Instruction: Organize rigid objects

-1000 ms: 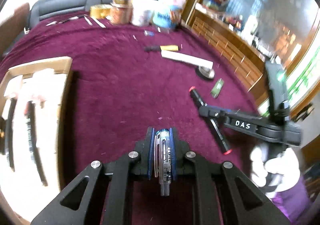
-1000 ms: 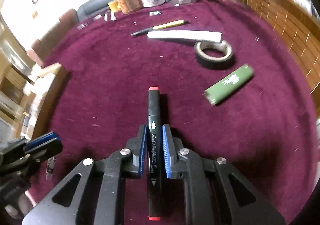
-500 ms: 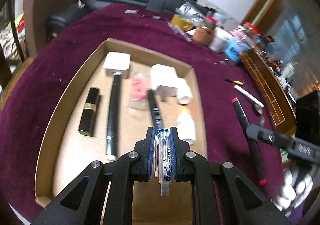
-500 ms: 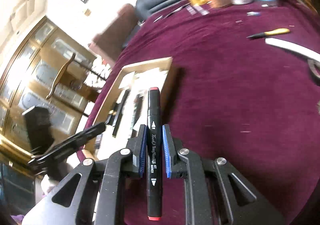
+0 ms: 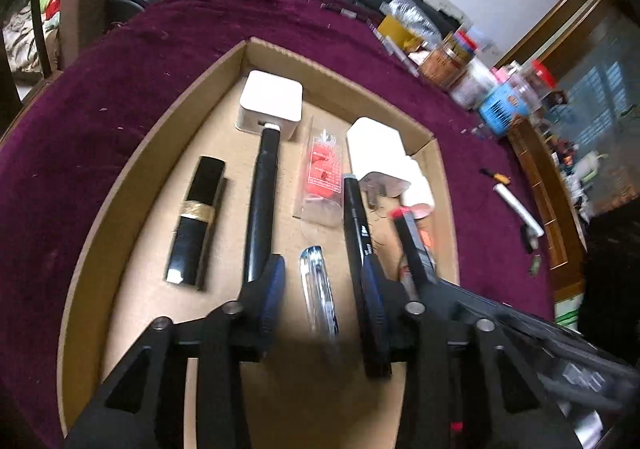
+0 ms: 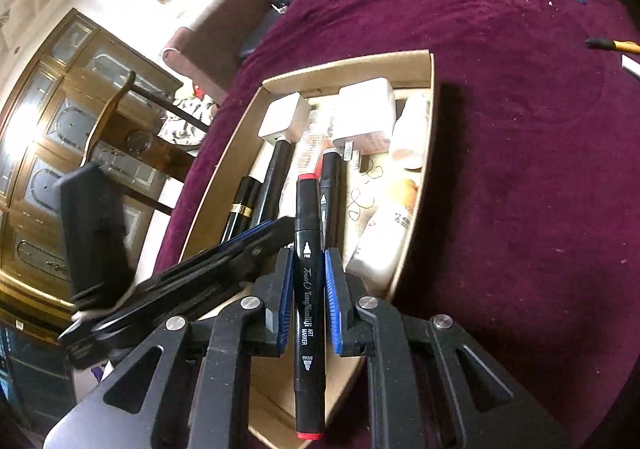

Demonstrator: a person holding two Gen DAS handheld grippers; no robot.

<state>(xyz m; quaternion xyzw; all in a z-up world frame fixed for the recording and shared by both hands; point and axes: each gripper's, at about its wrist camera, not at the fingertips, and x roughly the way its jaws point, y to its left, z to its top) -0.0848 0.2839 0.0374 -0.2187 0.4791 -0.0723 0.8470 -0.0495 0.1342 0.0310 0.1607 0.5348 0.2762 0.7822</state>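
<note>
My left gripper [image 5: 322, 269] is open over the cardboard tray [image 5: 132, 185]. A clear ballpoint pen [image 5: 318, 295] lies loose on the tray floor between its spread fingers. My right gripper [image 6: 307, 265] is shut on a black art marker with red ends [image 6: 307, 289] and holds it over the tray's near right part [image 6: 430, 97]. In the left wrist view that marker [image 5: 412, 245] and the right gripper come in from the right. The left gripper also shows in the right wrist view [image 6: 224, 257], at the left.
The tray holds a black lipstick [image 5: 196, 221], a long black tube [image 5: 262, 201], a black marker [image 5: 358, 217], white chargers [image 5: 272, 99], a red packet [image 5: 322, 173] and white bottles [image 6: 384, 241]. Jars [image 5: 496, 89], a screwdriver [image 6: 612, 45] and small tools lie on the maroon cloth [image 6: 520, 169].
My left gripper has opened and let go of the pen, which now lies in the tray. My right gripper has carried the marker in over the tray beside the left one.
</note>
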